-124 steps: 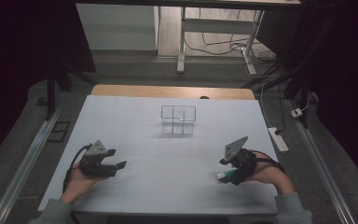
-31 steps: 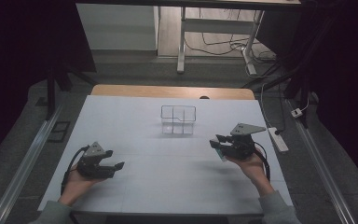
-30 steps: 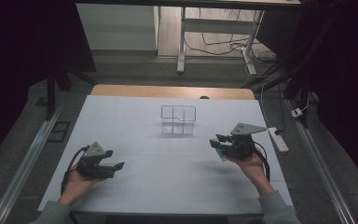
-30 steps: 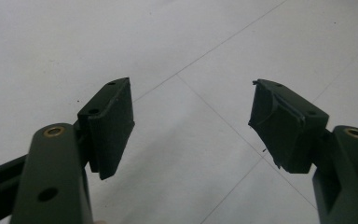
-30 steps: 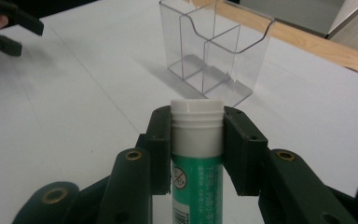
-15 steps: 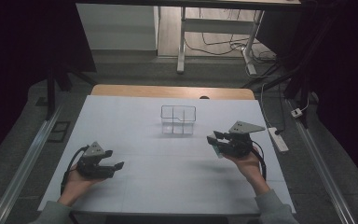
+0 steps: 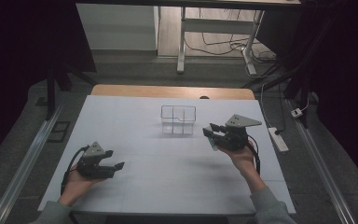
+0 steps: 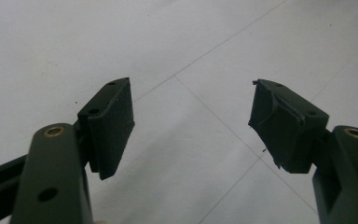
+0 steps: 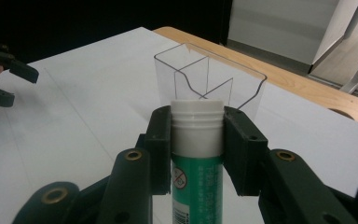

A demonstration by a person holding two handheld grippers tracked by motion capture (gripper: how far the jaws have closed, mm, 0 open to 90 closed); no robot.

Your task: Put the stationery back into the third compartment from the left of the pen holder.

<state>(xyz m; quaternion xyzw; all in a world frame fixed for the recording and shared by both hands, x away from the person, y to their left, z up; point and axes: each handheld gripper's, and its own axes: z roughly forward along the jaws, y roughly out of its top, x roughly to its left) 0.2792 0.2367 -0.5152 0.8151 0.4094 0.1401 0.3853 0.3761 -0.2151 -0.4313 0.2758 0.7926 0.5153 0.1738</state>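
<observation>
Same white table (image 7: 135, 186), same clear divided holder (image 7: 178, 120) standing near its far edge. Left gripper (image 7: 113, 164) unmoved at the near left, jaws spread, gripping nothing. Right gripper (image 7: 211, 133) shifted up and inward toward the holder since four seconds back, clenched on a green-and-white tube (image 9: 197, 154), held aloft just beside the holder.

Clear divided holder (image 7: 178, 120) on the counter (image 7: 135, 116), right tool (image 7: 213, 134) with tube (image 9: 196, 154) just right of it, left tool (image 7: 114, 164) well apart, nearer left.
</observation>
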